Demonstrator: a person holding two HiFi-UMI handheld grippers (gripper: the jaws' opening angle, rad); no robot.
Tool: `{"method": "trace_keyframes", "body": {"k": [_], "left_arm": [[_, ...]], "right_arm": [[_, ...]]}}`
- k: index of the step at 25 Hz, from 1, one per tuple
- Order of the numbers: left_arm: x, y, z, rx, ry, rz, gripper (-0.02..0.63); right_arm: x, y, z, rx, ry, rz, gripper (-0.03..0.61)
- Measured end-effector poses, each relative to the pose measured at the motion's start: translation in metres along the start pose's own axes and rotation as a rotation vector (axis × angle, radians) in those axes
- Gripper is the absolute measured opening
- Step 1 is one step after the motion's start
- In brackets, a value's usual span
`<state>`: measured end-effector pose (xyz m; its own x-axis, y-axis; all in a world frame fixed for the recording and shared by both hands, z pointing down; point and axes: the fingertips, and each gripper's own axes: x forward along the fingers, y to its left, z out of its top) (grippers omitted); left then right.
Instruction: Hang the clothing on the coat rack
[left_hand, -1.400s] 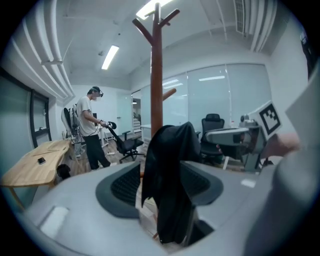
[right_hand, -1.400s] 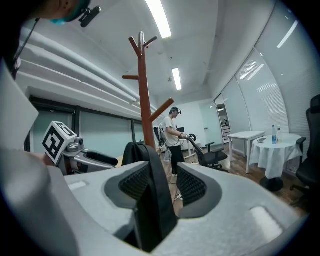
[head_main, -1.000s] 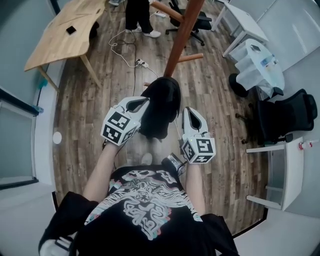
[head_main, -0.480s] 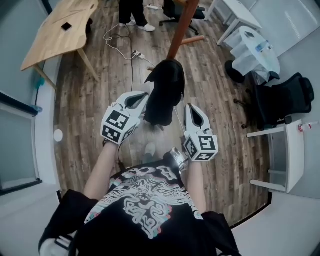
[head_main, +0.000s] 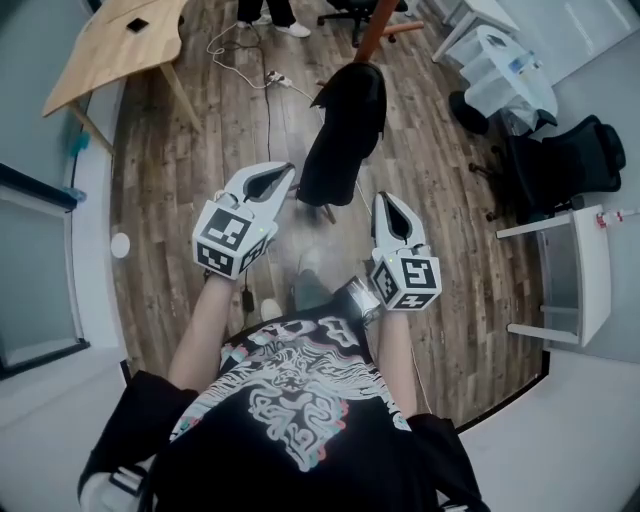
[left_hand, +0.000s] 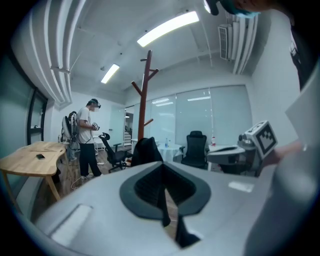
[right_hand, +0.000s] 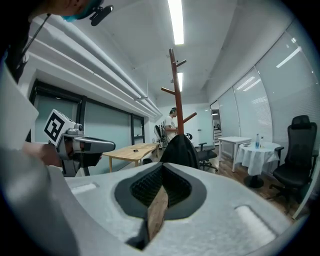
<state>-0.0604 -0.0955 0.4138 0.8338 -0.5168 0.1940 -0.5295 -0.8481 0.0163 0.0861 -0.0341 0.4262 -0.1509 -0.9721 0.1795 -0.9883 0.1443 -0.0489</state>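
While clothing (head_main: 345, 135) hangs on coat rack (head_main: 375, 25), left hand-held gripper (head_main: 286, 170), right hand-held gripper (head_main: 385, 199) pressed together, empty; table (head_main: 110, 50) left, office chair (head_main: 565, 180) right, cable (head_main: 268, 100) on floor.

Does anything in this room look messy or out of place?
Nothing serious. A white cable trails loose across the wooden floor near the coat rack, and the black garment on the rack hangs bunched rather than spread out.

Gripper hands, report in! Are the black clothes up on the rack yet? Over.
Left gripper shut, empty. Right gripper shut, empty. Black garment hanging on coat rack, apart from both grippers. Nothing standing between them.
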Motion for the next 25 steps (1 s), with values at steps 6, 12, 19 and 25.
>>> {"method": "trace_keyframes", "body": {"k": [6,12,19,25], "left_arm": [[-0.036,-0.029,-0.006,0.003,0.014,-0.036,-0.011],[-0.055,-0.039,-0.012,-0.007,0.032,-0.042,-0.011],[-0.050,-0.045,-0.004,0.034,0.038,0.013,-0.011],[-0.041,-0.056,0.011,0.055,0.008,0.072,-0.011]], "right_arm": [[-0.042,0.026,-0.008,0.000,0.005,-0.027,-0.002],[-0.058,0.038,-0.004,-0.008,-0.011,-0.023,-0.001],[-0.060,0.033,0.004,-0.001,-0.039,-0.004,-0.002],[-0.068,0.026,0.009,-0.011,-0.042,0.025,-0.002]]}}
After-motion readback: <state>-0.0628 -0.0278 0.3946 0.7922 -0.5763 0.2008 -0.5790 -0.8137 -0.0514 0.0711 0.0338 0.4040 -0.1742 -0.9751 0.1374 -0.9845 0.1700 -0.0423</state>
